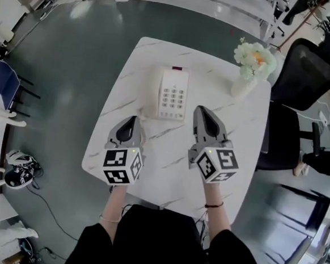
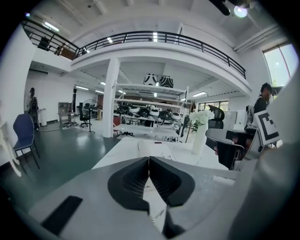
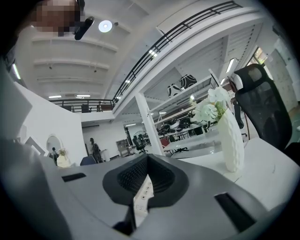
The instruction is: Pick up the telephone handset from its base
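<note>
Head view, steep look down onto a white marbled bench.

- Telephone base: white, keypad up, lying near the middle of the bench, a little toward 12 o'clock.
- Telephone handset: we see it resting in its cradle along the 9 o'clock side of the base, lengthwise from 12 to 6. Nothing touches it.
- Left hand-held gripper: at 7 o'clock from the base, nose aimed toward 12 to 1 o'clock, near the handset's lower end but apart from it. In the left gripper view the left hand-held gripper has its jaws pressed together at the tips, nothing between them.
- Right hand-held gripper: at 5 o'clock from the base, just beside its lower right corner, not touching. In the right gripper view the right hand-held gripper likewise has its jaws closed narrow and empty; we make out a strip of the keypad through the gap below the tips.
- White vase of pale flowers: upright at 2 o'clock from the base, near the bench's far right corner. It also stands at 2 o'clock in the right gripper view.
- Black mesh chair: at 3 o'clock beyond the bench edge.
- Blue chair: far off at 9 o'clock on the dark green floor.
</note>
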